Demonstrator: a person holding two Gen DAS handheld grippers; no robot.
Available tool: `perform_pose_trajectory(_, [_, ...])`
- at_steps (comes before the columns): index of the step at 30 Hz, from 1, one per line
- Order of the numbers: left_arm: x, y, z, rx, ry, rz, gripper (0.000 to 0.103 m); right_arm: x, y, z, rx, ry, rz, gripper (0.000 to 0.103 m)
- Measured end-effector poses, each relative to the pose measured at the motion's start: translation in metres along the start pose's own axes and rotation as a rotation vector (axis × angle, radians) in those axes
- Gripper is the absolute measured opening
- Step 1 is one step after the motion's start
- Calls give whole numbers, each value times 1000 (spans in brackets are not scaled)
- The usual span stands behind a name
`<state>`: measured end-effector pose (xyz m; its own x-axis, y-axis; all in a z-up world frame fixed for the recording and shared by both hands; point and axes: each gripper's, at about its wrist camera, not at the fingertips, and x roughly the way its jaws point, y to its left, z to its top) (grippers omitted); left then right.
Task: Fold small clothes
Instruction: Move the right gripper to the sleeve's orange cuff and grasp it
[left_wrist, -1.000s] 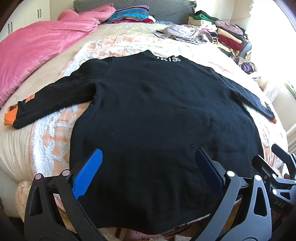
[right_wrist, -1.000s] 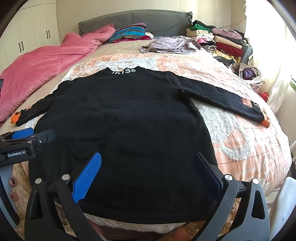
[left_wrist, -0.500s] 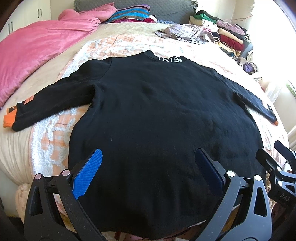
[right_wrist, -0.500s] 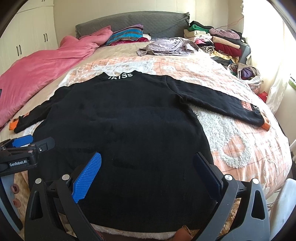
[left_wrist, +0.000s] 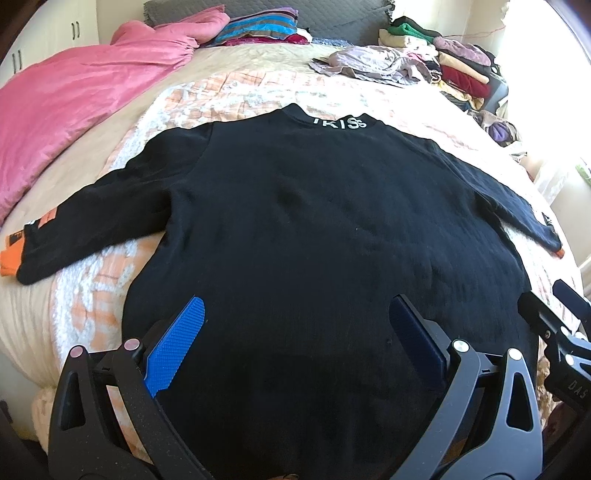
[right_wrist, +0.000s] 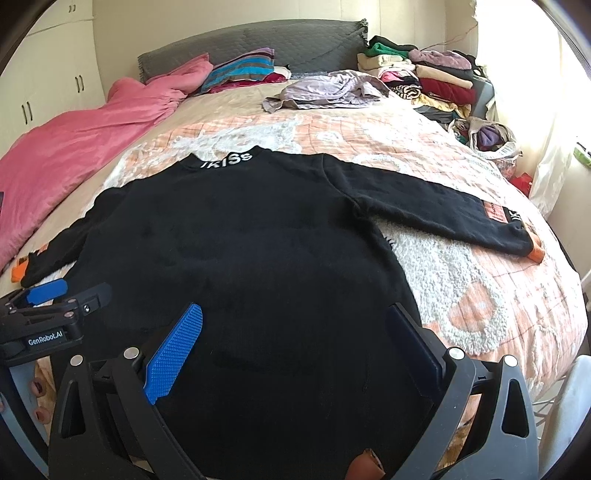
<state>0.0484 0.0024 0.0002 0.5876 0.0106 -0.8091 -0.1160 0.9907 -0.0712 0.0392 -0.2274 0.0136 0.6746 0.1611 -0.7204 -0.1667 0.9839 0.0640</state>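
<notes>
My left gripper (left_wrist: 295, 343) and right gripper (right_wrist: 295, 341), jaws wide apart and empty, hover over the hem of a black long-sleeved knit sweater (left_wrist: 325, 221) spread flat at the bed's (right_wrist: 498, 295) foot edge. Soft and limp, I judge; best pinched at cuffs or hem corners.

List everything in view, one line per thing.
sweater: one, black with white collar lettering and orange cuffs, spread flat mid-bed, both sleeves out
bedspread: one, peach and white, under the sweater
quilt: one, pink, along the bed's left side
striped textile: one, blue and purple stripes, by the headboard
headboard: one, grey, far end
loose garment: one, pale lilac, crumpled near the far end
clothes pile: one, mixed colours, far right corner
wardrobe doors: white, left wall
left tool: open, above the sweater's hem
right tool: open, above the hem
</notes>
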Motion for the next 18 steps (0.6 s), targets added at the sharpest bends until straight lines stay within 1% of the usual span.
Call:
perform_pose_trajectory(11, [18, -11, 25, 34, 1, 12, 94, 17, -23, 19, 60, -2, -16, 99])
perform_pose_trajectory(18, [32, -23, 43, 59, 7, 11, 94, 29, -49, 32, 114, -9, -61, 99])
